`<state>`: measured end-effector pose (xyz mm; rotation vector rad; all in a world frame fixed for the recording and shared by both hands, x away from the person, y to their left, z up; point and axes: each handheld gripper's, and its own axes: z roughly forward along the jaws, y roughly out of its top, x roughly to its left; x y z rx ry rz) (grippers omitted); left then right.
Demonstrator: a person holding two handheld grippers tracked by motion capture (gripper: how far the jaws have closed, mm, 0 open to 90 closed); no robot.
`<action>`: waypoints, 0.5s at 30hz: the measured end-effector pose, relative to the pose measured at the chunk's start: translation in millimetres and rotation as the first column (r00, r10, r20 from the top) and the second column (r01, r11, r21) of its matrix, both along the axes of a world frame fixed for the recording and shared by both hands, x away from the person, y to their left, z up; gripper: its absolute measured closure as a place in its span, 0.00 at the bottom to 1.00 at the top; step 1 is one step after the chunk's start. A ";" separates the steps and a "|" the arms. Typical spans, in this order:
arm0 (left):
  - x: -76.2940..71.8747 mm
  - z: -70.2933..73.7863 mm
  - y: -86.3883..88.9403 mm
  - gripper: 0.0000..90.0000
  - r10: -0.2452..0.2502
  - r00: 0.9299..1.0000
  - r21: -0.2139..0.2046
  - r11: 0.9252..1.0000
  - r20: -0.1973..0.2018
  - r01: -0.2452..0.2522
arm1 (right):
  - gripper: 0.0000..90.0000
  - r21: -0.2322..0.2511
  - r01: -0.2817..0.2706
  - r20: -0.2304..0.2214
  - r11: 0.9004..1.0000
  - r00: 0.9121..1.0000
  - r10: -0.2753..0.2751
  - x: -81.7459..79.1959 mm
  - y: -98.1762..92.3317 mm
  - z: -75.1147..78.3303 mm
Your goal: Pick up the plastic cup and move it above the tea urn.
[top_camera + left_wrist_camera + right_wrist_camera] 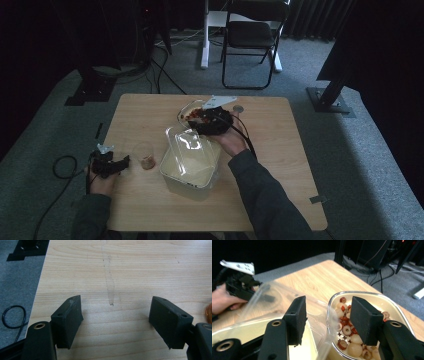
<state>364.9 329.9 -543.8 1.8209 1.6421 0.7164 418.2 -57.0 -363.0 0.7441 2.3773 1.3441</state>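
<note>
1. The left claw (pixel 109 164) sits near the front left corner of the wooden surface (pixel 280 150), held in a hand (pixel 101 184); in the left gripper view its jaws stand wide apart over bare wood, gripping nothing.
2. Just right of it stands a small clear cup (pixel 145 155) with something brownish in its bottom.
3. Further right, a large clear plastic container (pixel 190 162) stands mid-surface, its transparent lid (pixel 287 302) tilted up at the far side.
4. The right claw (pixel 325 320) hovers above the container's far edge, jaws apart and empty.
5. Beyond it lies a shallow bowl (pixel 392 306) of pale balls, rings and red pieces.
6. A folding chair (pixel 252 37) stands on the carpet behind.
</note>
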 end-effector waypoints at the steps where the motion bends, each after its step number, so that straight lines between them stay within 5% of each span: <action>1: 0.0 0.0 0.0 0.30 0.000 1.000 0.000 1.000 0.001 0.000 | 0.52 -0.010 -0.001 -0.003 1.000 1.000 0.001 1.4 2.2 -1.9; 6: 0.0 0.0 0.0 0.30 -0.001 1.000 0.001 1.000 0.001 0.001 | 0.68 -0.052 0.007 0.013 0.999 1.000 -0.006 4.2 7.5 -7.0; 9: 0.0 -0.1 0.0 0.30 -0.001 1.000 0.000 1.000 0.001 0.001 | 0.79 -0.024 0.037 0.038 0.999 0.999 -0.036 2.2 3.1 -3.6; 15: 0.0 0.1 0.0 0.30 -0.001 1.000 0.001 1.000 -0.001 0.001 | 0.83 0.042 0.089 0.103 0.995 0.990 -0.093 -8.4 -13.5 8.7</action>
